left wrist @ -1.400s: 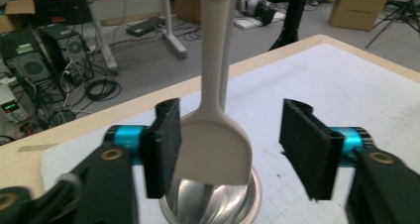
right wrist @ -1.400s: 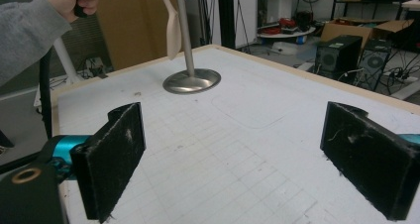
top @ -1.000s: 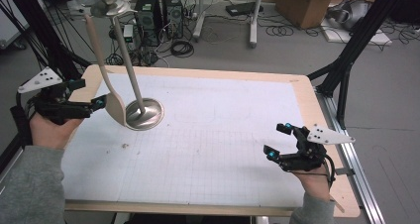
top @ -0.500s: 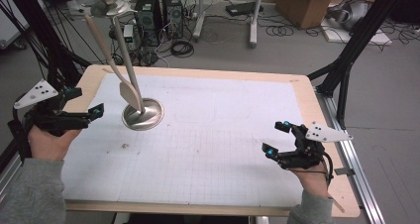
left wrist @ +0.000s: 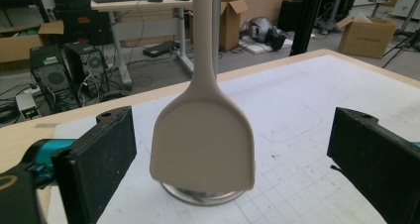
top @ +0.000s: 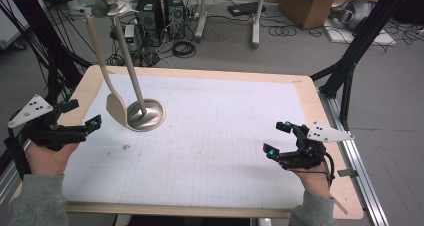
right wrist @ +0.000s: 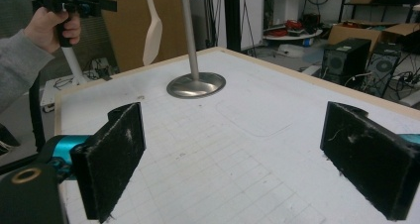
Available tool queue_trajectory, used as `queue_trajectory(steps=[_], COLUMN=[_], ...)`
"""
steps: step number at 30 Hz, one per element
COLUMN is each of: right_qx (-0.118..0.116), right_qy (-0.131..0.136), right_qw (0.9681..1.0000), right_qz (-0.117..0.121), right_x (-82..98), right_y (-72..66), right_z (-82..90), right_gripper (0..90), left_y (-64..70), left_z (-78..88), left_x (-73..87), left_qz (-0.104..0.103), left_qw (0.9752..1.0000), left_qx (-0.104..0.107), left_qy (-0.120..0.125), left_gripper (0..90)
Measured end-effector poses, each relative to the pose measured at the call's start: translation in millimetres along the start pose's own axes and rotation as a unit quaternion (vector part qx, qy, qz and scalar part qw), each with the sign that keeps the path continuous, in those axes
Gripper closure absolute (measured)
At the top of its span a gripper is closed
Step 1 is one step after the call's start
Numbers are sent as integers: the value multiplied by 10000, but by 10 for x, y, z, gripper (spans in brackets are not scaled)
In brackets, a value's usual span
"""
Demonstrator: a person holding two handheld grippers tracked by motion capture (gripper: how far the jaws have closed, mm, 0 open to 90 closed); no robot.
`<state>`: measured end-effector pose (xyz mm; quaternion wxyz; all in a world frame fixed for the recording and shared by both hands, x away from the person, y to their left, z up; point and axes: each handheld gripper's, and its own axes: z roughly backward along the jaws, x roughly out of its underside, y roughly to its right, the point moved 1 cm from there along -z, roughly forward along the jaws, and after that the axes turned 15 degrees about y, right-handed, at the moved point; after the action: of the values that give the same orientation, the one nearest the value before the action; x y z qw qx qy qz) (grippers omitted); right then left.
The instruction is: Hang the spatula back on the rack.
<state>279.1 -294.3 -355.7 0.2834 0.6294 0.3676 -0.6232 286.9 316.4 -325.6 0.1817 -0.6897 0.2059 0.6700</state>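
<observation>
Spatula (top: pixel 116 108), beige, hanging blade-down from the metal stand (top: pixel 145 115) near the surface's far left corner so it stays reachable: your left hand-held gripper (top: pixel 93 122) faces it, jaws spread; your right hand-held gripper (top: pixel 278 139) idles spread by the right edge.

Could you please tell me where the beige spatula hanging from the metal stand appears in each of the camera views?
High view: the spatula hangs at upper left, blade beside the stand's round base.
Left gripper view: spatula at centre, between the open jaws.
Right gripper view: spatula at upper left.
Shared landmark: the round base.
</observation>
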Motion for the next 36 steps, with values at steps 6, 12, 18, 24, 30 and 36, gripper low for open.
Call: queue_trajectory(steps=[6,12,18,24,30,36], right_qx=[-9,-7,-28,26,121,178], right_qy=[19,18,39,22,37,79], right_qw=[10000,10000,10000,10000,9999,9998], right_qz=[21,-31,2,-2,65,93], right_x=[1,-1,-11,-7,-17,-27], right_y=[4,14,17,32,36,32], right_z=[-11,-27,-59,-83,-102,-98], right_gripper=[90,90,89,90,89,90], left_y=[16,50,61,56,26,19], left_z=[90,161,214,285,335,343], left_x=[50,110,122,156,215,245], left_qz=[6,0,0,2,155,165], left_qw=[10000,9999,10000,10000,9999,9998], left_qx=[54,114,84,30,74,58], left_qy=[41,28,17,-2,9,-20], left_gripper=[53,54,53,53,53,53])
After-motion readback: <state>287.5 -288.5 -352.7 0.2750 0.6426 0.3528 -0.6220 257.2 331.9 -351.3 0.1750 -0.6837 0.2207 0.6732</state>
